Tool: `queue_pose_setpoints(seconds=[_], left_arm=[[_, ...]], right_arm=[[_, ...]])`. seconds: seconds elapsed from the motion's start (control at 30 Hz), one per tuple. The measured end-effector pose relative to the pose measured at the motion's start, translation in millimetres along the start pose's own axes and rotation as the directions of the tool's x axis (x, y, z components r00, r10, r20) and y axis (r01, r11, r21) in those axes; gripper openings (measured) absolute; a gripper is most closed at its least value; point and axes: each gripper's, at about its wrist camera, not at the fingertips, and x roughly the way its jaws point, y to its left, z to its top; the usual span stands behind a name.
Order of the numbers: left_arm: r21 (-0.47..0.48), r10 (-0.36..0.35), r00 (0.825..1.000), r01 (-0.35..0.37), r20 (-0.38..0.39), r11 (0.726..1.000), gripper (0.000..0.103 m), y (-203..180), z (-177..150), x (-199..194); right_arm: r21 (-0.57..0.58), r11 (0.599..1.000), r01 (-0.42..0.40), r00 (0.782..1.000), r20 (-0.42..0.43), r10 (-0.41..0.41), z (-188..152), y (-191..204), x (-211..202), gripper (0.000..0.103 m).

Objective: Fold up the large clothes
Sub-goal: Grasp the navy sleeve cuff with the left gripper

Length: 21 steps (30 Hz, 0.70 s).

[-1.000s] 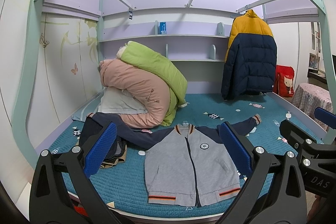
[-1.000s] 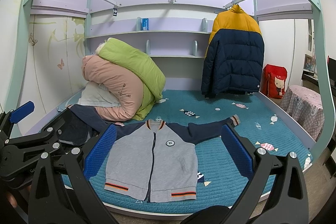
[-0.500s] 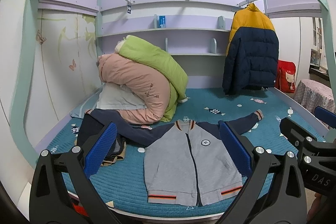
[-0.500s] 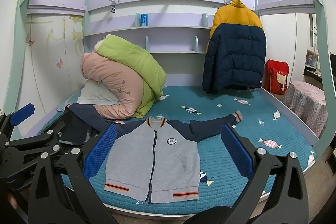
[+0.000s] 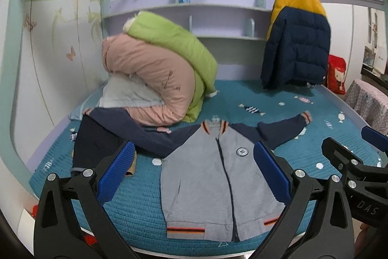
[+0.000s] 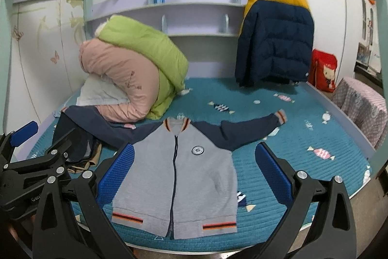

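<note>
The grey zip jacket (image 6: 174,176) lies face up near the front edge of the bed (image 6: 303,186), zipped, navy sleeves spread out; one sleeve runs under the pink quilt (image 6: 118,86). It looks like soft, light knit that will sag and slide, so I'd pinch it at a cuff or the ribbed hem corners. The left tool (image 5: 194,172) and the right tool (image 6: 195,171) hover over it, both spread wide and empty. Behind are a green quilt (image 6: 143,50), a hanging puffer coat (image 6: 274,33) and lilac shelves (image 6: 189,6).
</note>
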Motion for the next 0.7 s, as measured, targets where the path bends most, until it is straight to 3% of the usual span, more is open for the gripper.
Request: queue_pose_setpoints(seconds=[0.17, 0.37, 0.57, 0.7], left_arm=[[-0.025, 0.019, 0.996, -0.021, -0.083, 0.999, 0.098, 25.3, -2.6, 63.6], [-0.066, 0.047, 0.981, -0.061, -0.189, 0.996, 0.098, 81.9, -12.3, 149.7], [-0.159, 0.006, 0.952, -0.057, -0.305, 0.986, 0.098, 165.2, -19.3, 240.3], [-0.178, 0.078, 0.935, -0.147, -0.346, 0.973, 0.098, 235.2, -13.2, 293.9]], right_arm=[[-0.023, 0.999, -0.046, 0.995, -0.088, 0.043, -1.1, 26.2, 71.7, 0.096], [-0.047, 0.989, -0.137, 0.976, -0.176, 0.127, -1.8, 73.3, 165.8, 0.096], [-0.055, 0.967, -0.248, 0.943, -0.241, 0.228, -10.5, 128.5, 256.6, 0.096], [-0.052, 0.957, -0.286, 0.928, -0.266, 0.262, -18.1, 150.9, 303.5, 0.096]])
